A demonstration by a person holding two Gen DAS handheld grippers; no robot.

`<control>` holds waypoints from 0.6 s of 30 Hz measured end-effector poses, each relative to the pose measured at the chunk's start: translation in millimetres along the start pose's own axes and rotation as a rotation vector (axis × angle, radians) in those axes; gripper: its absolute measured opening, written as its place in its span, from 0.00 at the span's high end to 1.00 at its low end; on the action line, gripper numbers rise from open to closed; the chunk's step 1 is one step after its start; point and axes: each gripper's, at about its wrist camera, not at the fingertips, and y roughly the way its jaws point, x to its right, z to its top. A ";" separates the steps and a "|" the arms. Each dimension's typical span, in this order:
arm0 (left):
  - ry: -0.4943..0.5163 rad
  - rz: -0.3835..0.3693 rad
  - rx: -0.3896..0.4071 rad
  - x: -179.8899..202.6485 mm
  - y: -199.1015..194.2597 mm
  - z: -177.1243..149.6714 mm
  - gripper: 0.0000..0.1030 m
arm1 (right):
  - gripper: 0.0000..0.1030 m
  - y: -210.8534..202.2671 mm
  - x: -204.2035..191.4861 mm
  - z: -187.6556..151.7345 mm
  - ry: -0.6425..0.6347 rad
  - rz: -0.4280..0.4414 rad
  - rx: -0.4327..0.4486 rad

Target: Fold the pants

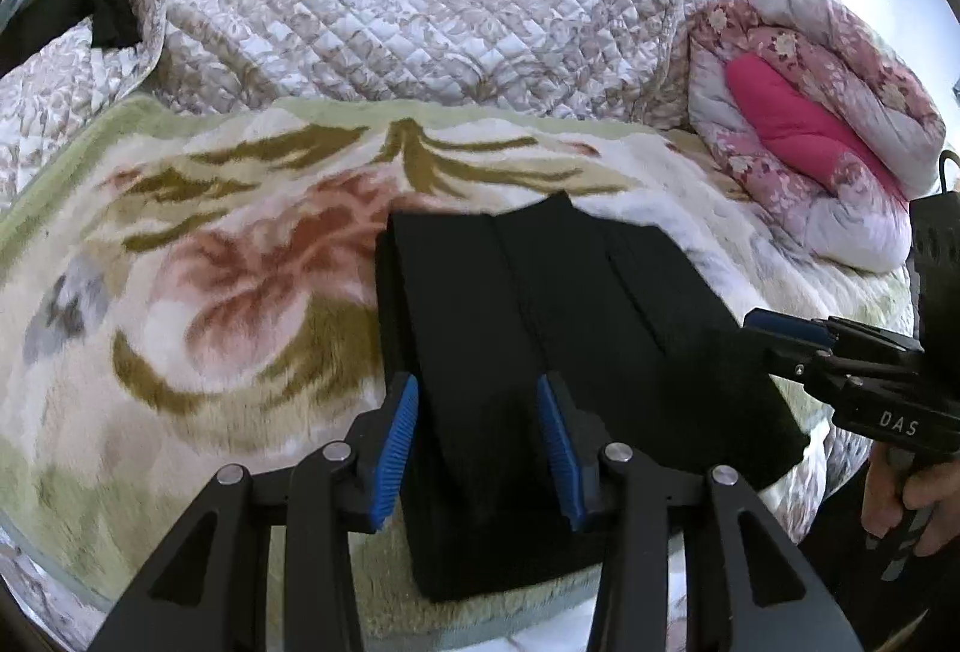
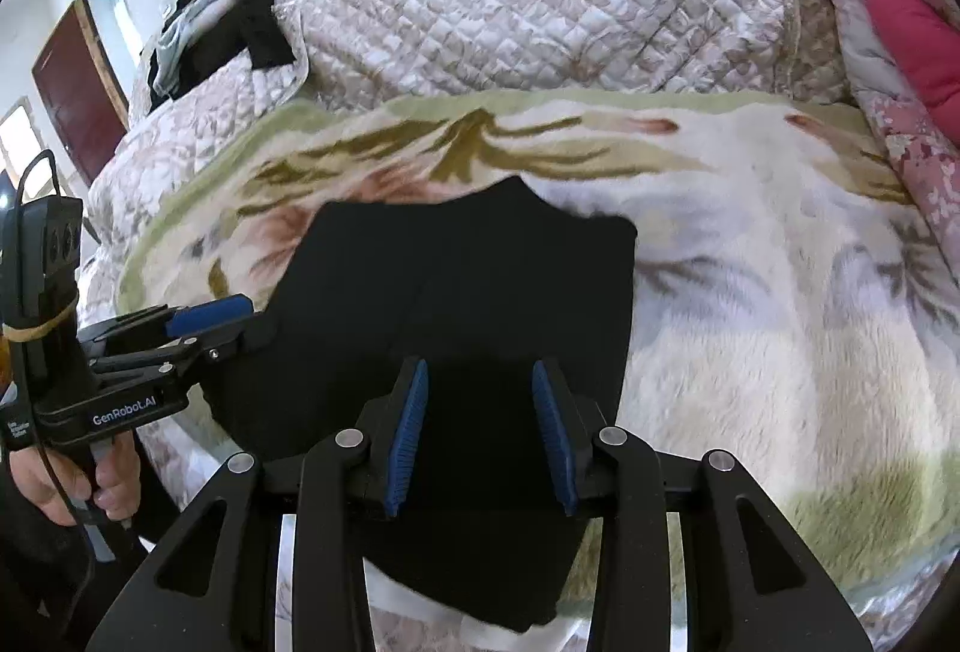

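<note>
From the left wrist, the left gripper (image 1: 477,448) stands released, its blue pads (image 1: 396,442) spread either side of a raised ridge in the black pants (image 1: 540,352), nothing pinched between them. The pants lie as a compact folded stack on the floral blanket (image 1: 210,292), centre of frame and running toward 5 o'clock, where the right gripper (image 1: 774,331) reaches in at 3 o'clock over the stack's right edge. The near end of the stack sits close to the blanket's edge at 6 o'clock, so a careless drag toward the person could, I judge, pull it off the bed.

From the right wrist, the right gripper (image 2: 480,436) is likewise released, pads apart over the pants (image 2: 468,292), gripping nothing. The left gripper (image 2: 210,319) enters at 9 o'clock, its tip touching or just beside the stack's left edge (contact is hard to tell, black on black). The far edge at 12 o'clock shows an uneven peak. Risks, as I read them: closing on only the top layer would peel the stack open, and two grippers working this near could collide or tug unevenly, skewing the fold.
</note>
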 end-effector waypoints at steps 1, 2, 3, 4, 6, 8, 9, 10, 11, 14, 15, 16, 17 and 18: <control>0.005 0.000 0.002 1.0 -0.3 3.6 0.57 | 0.64 0.4 0.2 3.4 -0.005 0.007 -0.003; 0.014 0.003 0.005 2.6 -0.2 8.0 0.57 | 0.64 1.4 -0.3 8.2 -0.013 0.011 -0.008; 0.022 0.006 0.007 3.7 0.4 11.8 0.57 | 0.64 3.0 -0.7 11.8 -0.022 0.010 -0.012; 0.031 0.009 0.008 4.9 2.0 16.9 0.57 | 0.64 4.2 -0.5 15.6 -0.030 0.011 -0.016; 0.041 0.004 0.007 7.0 5.5 25.7 0.57 | 0.64 6.3 0.4 24.9 -0.041 0.016 -0.019; 0.048 0.002 0.010 7.9 9.7 34.6 0.57 | 0.64 8.5 2.8 34.9 -0.050 0.016 -0.022; 0.051 0.003 0.014 8.5 11.7 38.4 0.57 | 0.64 8.9 4.7 37.7 -0.052 0.015 -0.017; 0.053 0.004 0.019 8.5 14.2 42.4 0.57 | 0.64 9.3 7.2 40.9 -0.050 0.013 -0.010; 0.050 0.006 0.023 7.6 16.1 44.4 0.57 | 0.64 10.2 11.6 43.6 -0.038 0.014 -0.001; 0.025 0.009 0.017 1.3 23.9 45.0 0.57 | 0.64 15.3 26.7 44.0 0.013 0.028 0.003; 0.020 0.009 0.008 -0.5 26.9 44.2 0.57 | 0.64 18.5 32.9 42.8 0.037 0.032 -0.003; 0.017 0.007 -0.002 -2.5 30.3 43.3 0.57 | 0.64 21.6 38.9 41.3 0.059 0.040 -0.010; 0.017 0.007 -0.009 -4.2 33.2 42.0 0.57 | 0.64 23.4 43.6 41.2 0.078 0.044 -0.013; 0.017 0.009 -0.013 -4.9 35.0 40.6 0.57 | 0.64 24.5 47.6 40.6 0.093 0.047 -0.015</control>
